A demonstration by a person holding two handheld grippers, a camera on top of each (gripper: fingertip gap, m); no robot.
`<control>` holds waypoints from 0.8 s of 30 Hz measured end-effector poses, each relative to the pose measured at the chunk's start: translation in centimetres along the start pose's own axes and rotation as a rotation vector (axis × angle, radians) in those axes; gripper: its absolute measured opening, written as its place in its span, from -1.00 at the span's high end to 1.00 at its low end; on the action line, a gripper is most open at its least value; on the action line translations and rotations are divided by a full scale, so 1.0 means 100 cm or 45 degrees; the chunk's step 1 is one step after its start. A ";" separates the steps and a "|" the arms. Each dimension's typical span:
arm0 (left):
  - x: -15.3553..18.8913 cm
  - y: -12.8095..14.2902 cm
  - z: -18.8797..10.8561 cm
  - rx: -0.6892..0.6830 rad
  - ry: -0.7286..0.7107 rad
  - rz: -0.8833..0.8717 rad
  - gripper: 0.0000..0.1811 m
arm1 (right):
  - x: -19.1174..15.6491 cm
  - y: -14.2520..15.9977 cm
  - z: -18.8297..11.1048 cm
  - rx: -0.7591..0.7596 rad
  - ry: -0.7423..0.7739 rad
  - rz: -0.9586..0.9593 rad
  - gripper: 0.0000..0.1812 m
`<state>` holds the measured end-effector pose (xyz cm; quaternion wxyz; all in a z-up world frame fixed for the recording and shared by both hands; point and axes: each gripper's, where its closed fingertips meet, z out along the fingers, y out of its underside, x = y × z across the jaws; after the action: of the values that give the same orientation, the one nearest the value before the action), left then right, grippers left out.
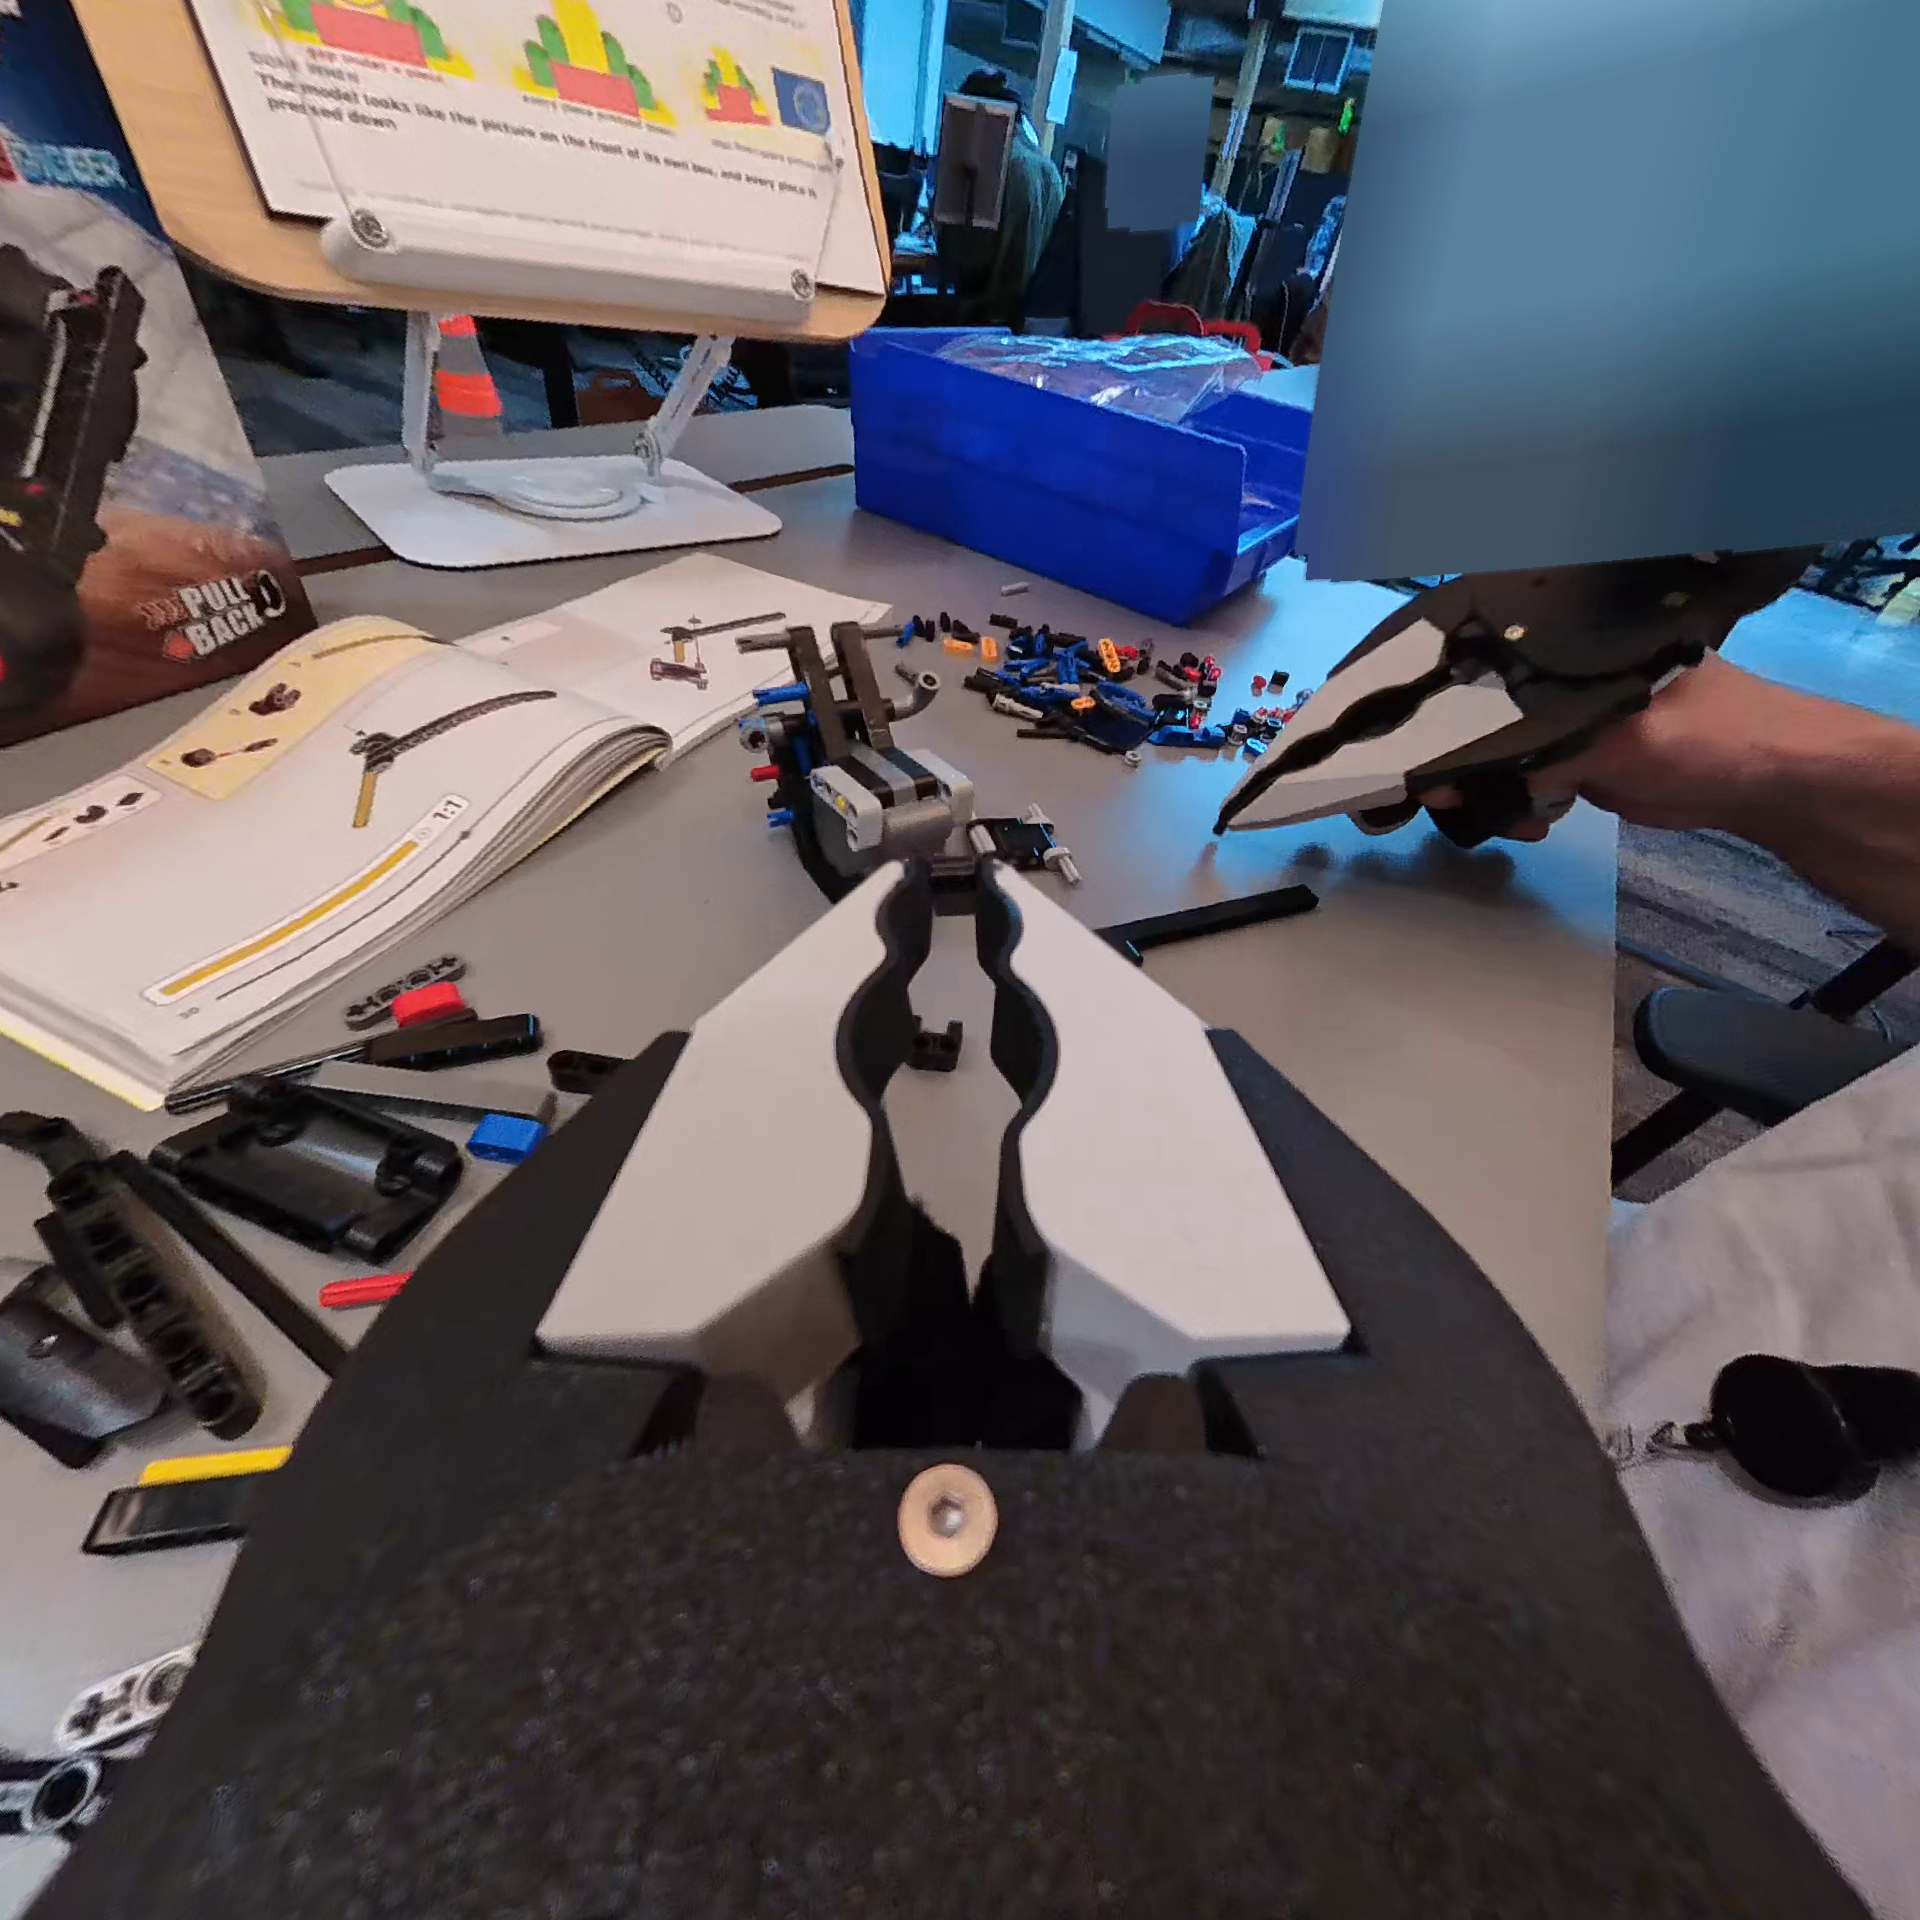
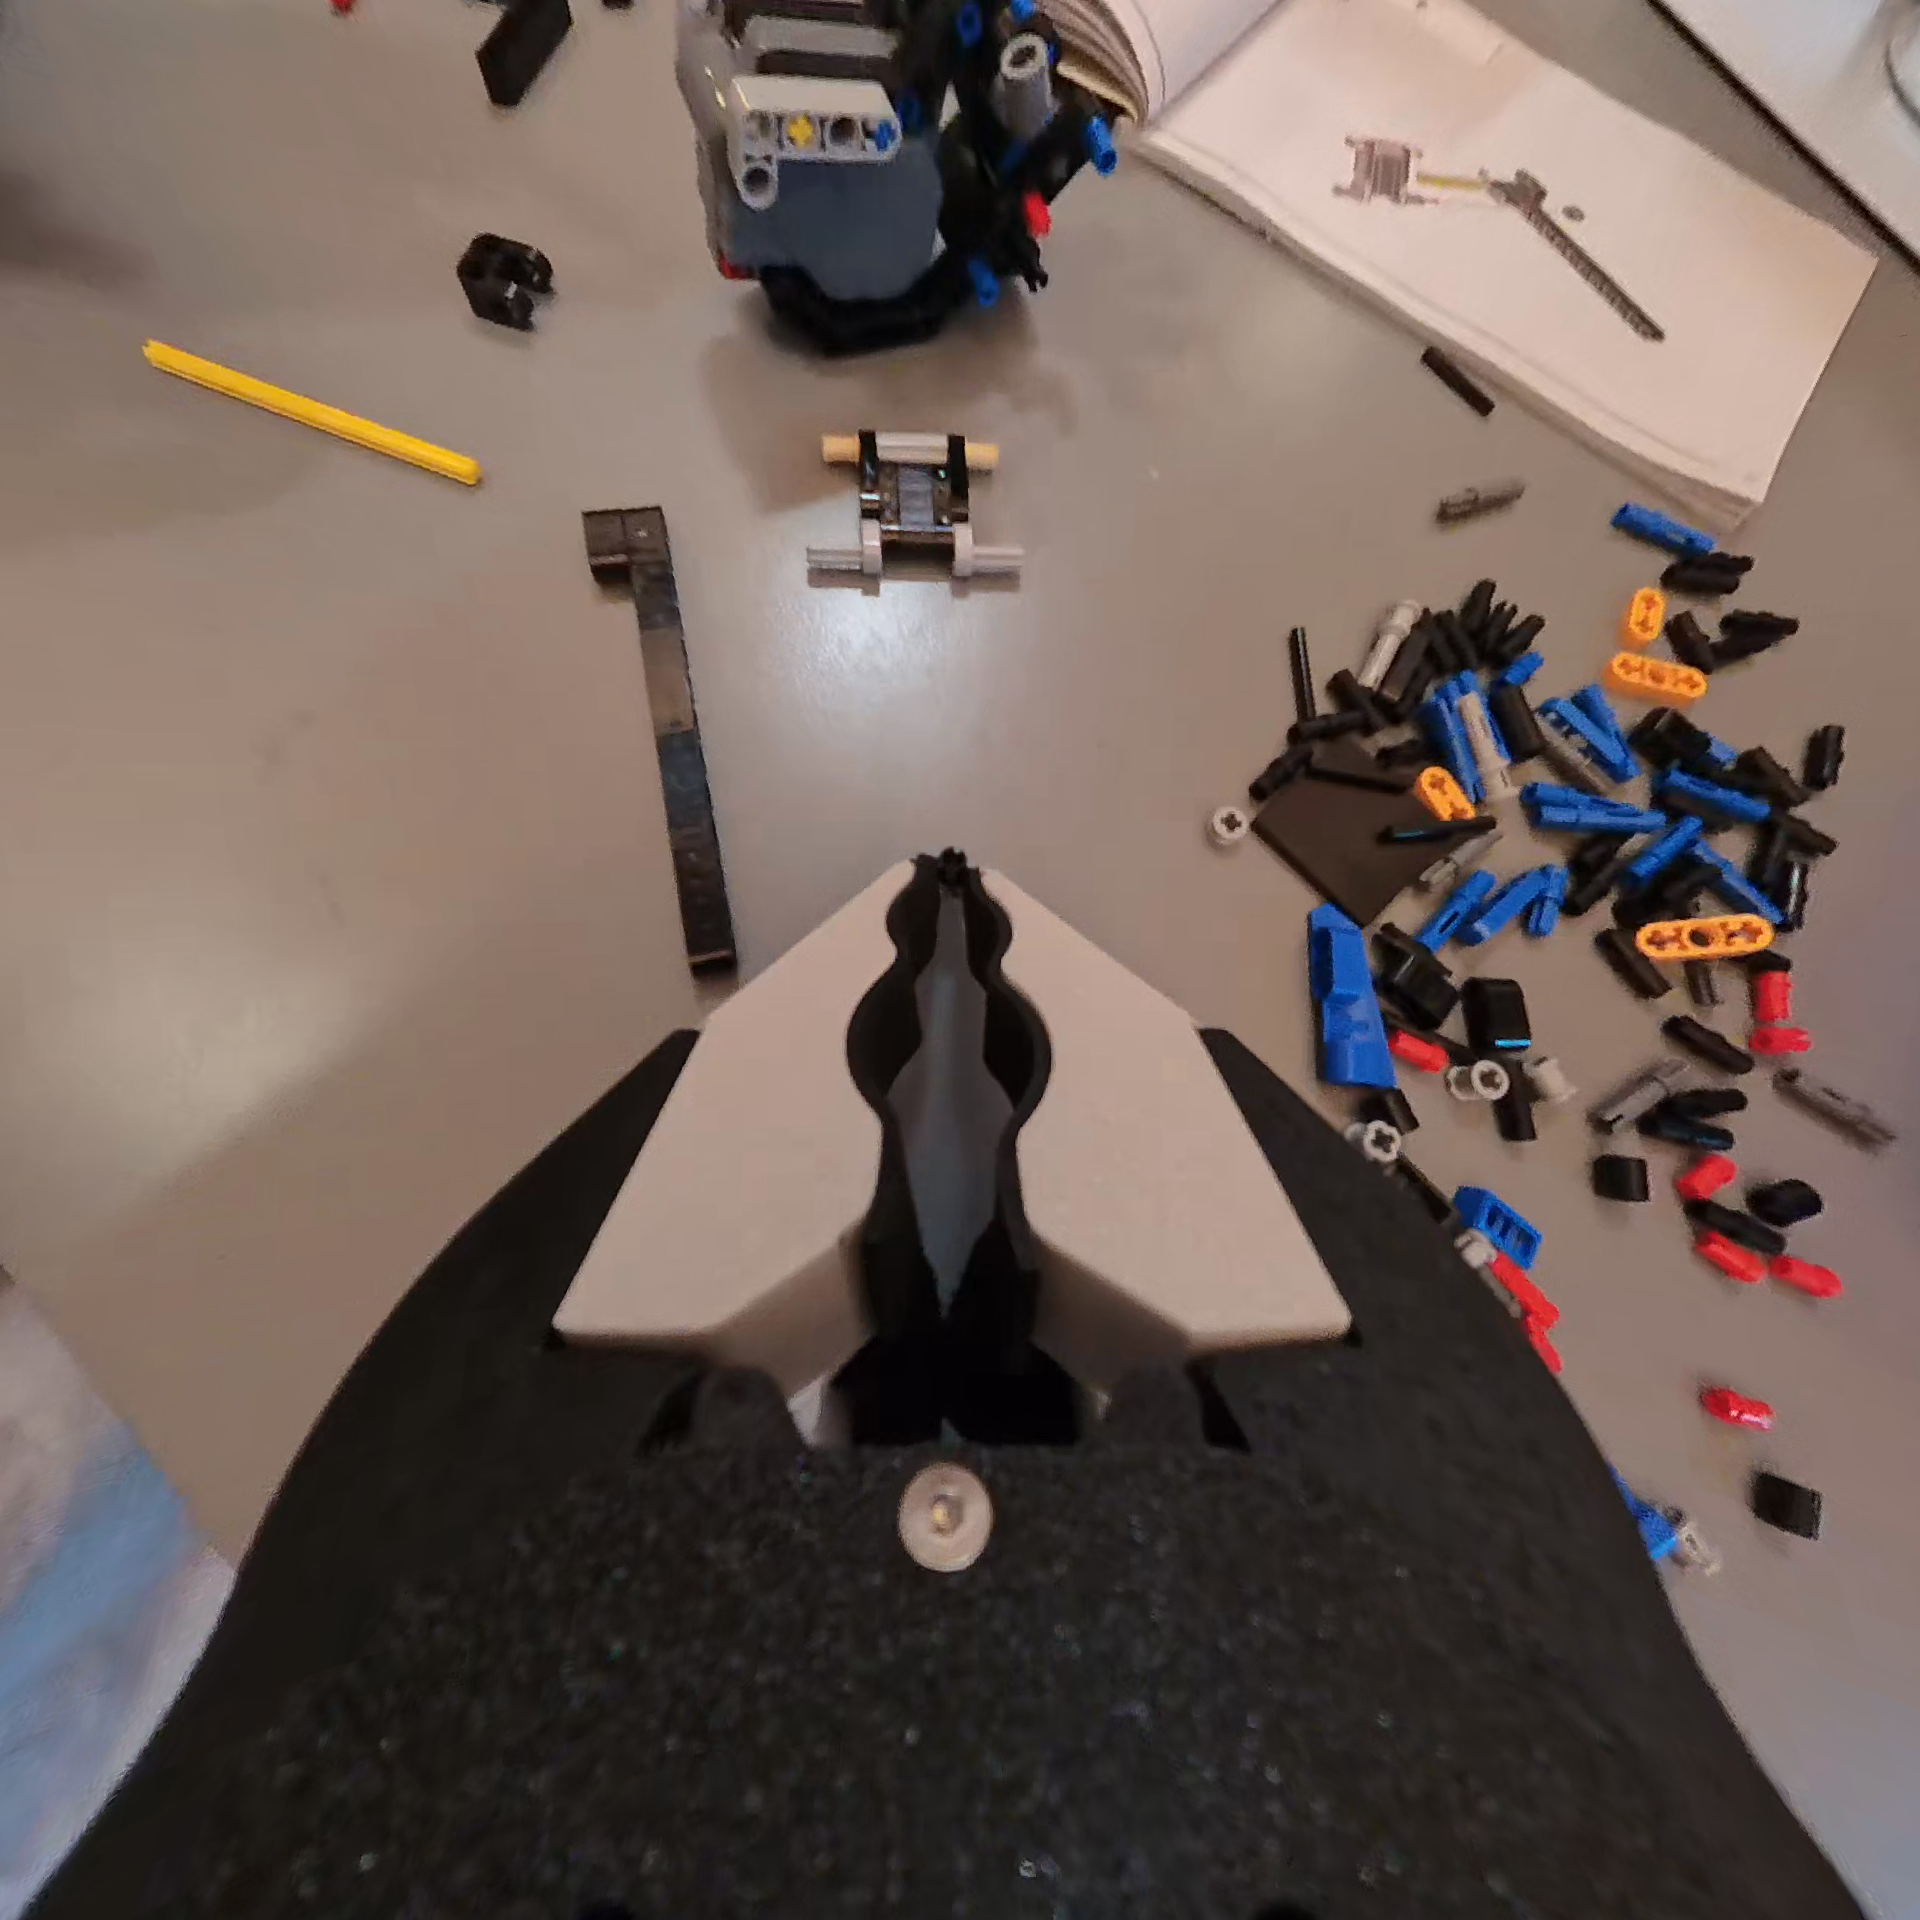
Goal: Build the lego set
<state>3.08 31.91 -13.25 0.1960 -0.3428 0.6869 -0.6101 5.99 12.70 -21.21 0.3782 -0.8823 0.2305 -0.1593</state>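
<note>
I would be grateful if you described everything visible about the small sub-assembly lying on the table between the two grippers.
The small sub-assembly is a compact plastic build: a black frame around a dark ribbed middle, a tan axle across its far end and a light grey axle with grey connectors across its near end. It lies flat on the grey table, touching no other piece, just in front of the larger grey-and-black model. A long black beam lies apart to one side. In the left wrist view it is mostly hidden.

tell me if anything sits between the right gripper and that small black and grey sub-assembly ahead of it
Nothing visible does. The right gripper faces the small sub-assembly across bare table. The long black beam lies left of that line, and the loose pin pile lies right.
</note>
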 end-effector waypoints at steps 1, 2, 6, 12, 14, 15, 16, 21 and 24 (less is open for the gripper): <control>0.001 0.001 0.001 -0.007 0.002 0.013 0.93 | 0.001 0.001 0.000 -0.012 0.000 0.010 0.96; 0.002 0.001 0.001 -0.011 0.004 0.025 0.93 | 0.003 0.002 0.000 -0.016 0.005 0.009 0.96; 0.004 0.003 0.002 -0.023 0.014 0.035 0.93 | 0.007 0.004 0.000 -0.022 0.031 -0.010 0.96; 0.003 0.001 0.000 -0.012 0.024 0.006 0.93 | 0.009 0.005 -0.001 -0.038 0.042 0.011 0.96; 0.003 0.001 0.001 -0.014 0.025 0.004 0.93 | 0.010 0.006 0.000 -0.038 0.039 0.028 0.95; 0.003 0.002 0.001 -0.015 0.026 0.005 0.93 | 0.010 0.006 0.000 -0.043 0.037 0.035 0.95; 0.003 0.002 0.001 -0.017 0.026 0.007 0.93 | 0.010 0.008 0.000 -0.052 0.033 0.041 0.95; 0.004 0.002 0.001 -0.019 0.027 0.011 0.93 | 0.009 0.009 -0.001 -0.058 0.022 0.048 0.91; 0.003 0.002 0.001 -0.021 0.028 0.007 0.93 | 0.008 0.007 -0.004 -0.067 0.007 0.011 0.87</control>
<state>2.87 31.60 -13.44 0.1874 -0.3356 0.6950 -0.6076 6.31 11.61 -21.37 0.3550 -0.8905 0.2395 -0.1540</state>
